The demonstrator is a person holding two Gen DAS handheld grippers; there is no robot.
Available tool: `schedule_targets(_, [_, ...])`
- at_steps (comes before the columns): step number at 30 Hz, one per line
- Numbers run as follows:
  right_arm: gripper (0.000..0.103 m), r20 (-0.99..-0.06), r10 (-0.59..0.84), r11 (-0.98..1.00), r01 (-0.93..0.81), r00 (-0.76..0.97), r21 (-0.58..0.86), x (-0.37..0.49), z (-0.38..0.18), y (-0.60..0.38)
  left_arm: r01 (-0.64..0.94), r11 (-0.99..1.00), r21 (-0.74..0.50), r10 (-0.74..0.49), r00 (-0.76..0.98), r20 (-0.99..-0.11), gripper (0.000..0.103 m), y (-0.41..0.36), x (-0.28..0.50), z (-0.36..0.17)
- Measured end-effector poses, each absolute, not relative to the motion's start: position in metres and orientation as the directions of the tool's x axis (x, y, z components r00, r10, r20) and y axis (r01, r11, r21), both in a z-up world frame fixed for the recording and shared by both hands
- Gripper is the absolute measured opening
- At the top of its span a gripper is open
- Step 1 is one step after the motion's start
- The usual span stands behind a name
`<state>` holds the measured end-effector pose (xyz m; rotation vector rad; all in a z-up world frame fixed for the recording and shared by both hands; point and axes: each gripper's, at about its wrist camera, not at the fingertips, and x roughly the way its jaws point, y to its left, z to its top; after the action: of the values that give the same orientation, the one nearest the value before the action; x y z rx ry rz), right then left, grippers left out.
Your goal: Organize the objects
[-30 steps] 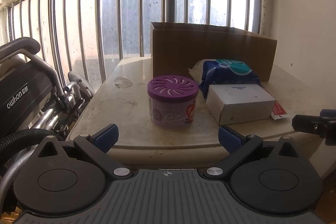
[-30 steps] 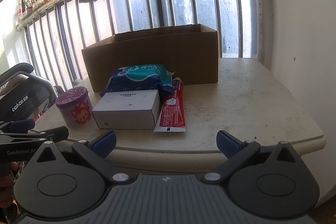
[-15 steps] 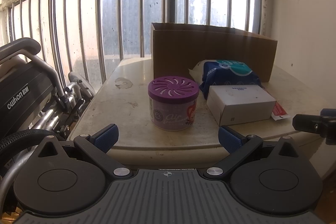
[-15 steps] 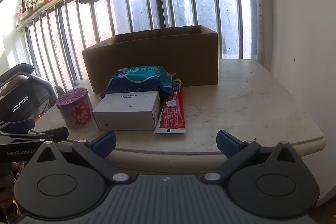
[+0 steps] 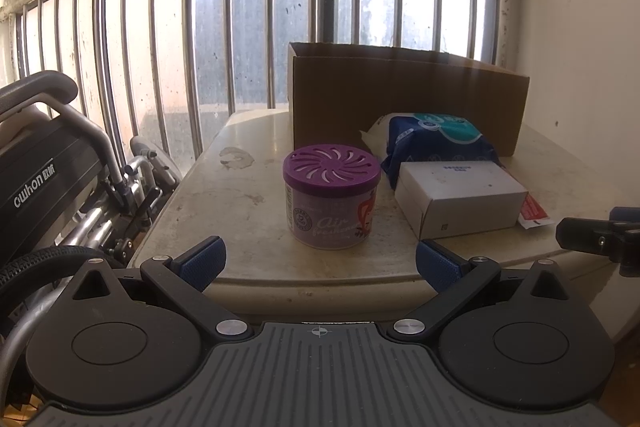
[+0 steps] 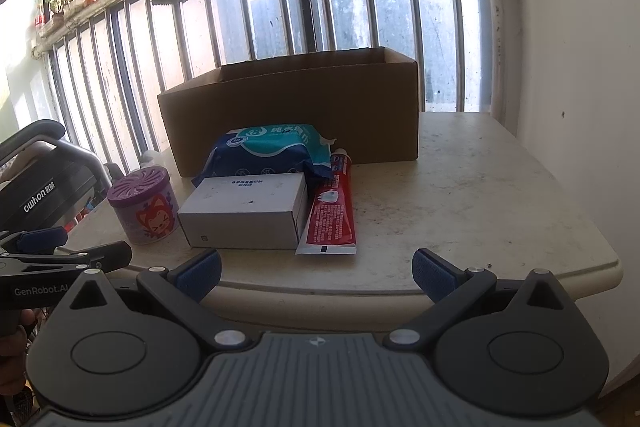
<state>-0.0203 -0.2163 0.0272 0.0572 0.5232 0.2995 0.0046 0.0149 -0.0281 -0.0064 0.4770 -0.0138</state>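
A purple-lidded air freshener tub (image 5: pixel 332 201) (image 6: pixel 143 203) stands near the table's front edge, just beyond my open left gripper (image 5: pixel 320 261). To its right lie a white box (image 5: pixel 460 199) (image 6: pixel 244 213), a blue and teal wipes pack (image 5: pixel 434 139) (image 6: pixel 276 149) and a red toothpaste tube (image 6: pixel 332 211). An open cardboard box (image 5: pixel 404 99) (image 6: pixel 296 111) stands behind them. My right gripper (image 6: pixel 316 273) is open at the front edge, facing the toothpaste and empty.
The round-cornered beige table (image 6: pixel 480 195) stands against a barred window (image 5: pixel 248 23) and a white wall (image 6: pixel 580 67) on the right. A folded wheelchair (image 5: pixel 52 183) stands left of the table. The table's right half is bare.
Both grippers have crept slightly closer to the table; the objects have not moved.
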Motion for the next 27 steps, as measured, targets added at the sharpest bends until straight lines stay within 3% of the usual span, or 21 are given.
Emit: schedule_targets(27, [0.103,-0.479,0.295,0.956,-0.261,0.827,0.137,-0.0202,0.0268,-0.2198,0.011,1.000,-0.009,-0.014,0.888,-0.460,0.102,0.0161,0.0053,-0.0280])
